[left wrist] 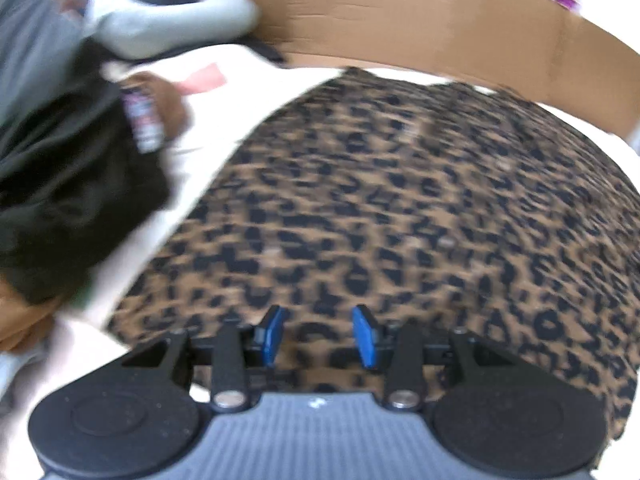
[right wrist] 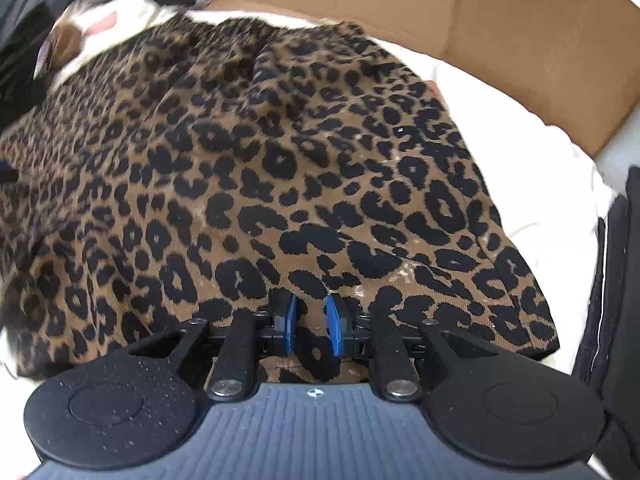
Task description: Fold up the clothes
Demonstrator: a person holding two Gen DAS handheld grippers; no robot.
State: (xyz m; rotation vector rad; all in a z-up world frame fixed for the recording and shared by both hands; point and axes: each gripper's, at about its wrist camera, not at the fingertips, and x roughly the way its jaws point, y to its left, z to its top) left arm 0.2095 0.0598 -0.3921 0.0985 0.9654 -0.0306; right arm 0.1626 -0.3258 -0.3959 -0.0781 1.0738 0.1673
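Over a leopard-print garment [right wrist: 280, 168], the left hand-held gripper [left wrist: 318, 334] and right hand-held gripper [right wrist: 312, 330] hover parted, empty; shallow pinches may slip, wrinkling the fold.

garment [right wrist: 260, 168] on bed sheet [right wrist: 540, 200] | cardboard box [right wrist: 500, 20] behind | clothes pile [left wrist: 60, 180] left

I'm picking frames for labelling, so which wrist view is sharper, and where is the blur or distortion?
Left wrist view: motion-smeared, the leopard-print garment streaked. Right wrist view: print crisp centrally, soft at the left edge. Both: fisheye bends the cardboard box wall.
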